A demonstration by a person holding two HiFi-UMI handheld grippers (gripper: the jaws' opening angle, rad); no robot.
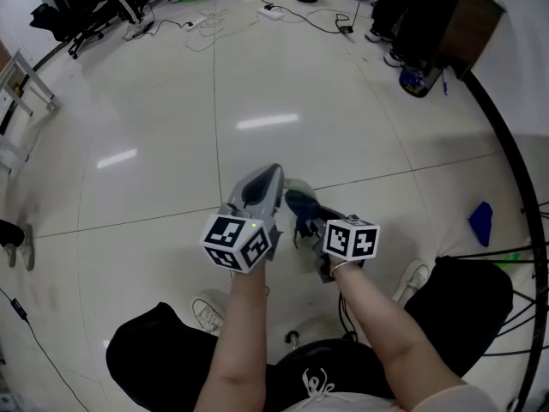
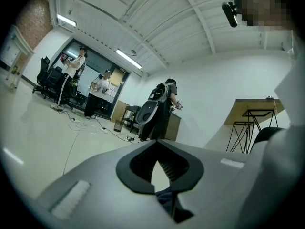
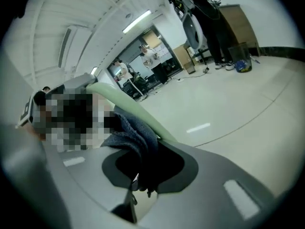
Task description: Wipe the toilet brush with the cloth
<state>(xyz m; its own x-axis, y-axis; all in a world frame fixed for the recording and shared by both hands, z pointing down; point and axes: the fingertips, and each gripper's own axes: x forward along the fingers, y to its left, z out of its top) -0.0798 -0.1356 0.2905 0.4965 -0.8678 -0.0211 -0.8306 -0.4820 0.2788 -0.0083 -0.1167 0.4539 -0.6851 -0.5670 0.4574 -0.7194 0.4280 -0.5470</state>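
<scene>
Seated, both forearms out over the pale tiled floor [image 1: 257, 84]. My left gripper [image 1: 271, 173] and my right gripper [image 1: 302, 206] are held close side by side, the left pointing away from me and the right angled toward it.

Right fingers: closed on the cloth [image 3: 136, 132], which is dark blue and bunched. It fills the notch between the fingers and spills over the top toward my left; a few loose threads hang below the notch.

The toilet brush [image 3: 125, 108] shows as a pale green handle. It runs from the tips of the right fingers up and away to my left; the cloth touches it and lies folded over its near side. Whether the fingers press on the handle through the cloth, I cannot tell. The handle's far end reaches the grey body of the left gripper; how they meet there is not clear.

Left fingers: drawn together, tips meeting. The notch between them frames only the far white wall; low in the seam near their base sits a sliver of dark blue, and I cannot tell what it belongs to.

From the head view, a rounded pale green part of the brush lies just right of my left fingertips and just beyond the cloth; the bristle end cannot be made out.
</scene>
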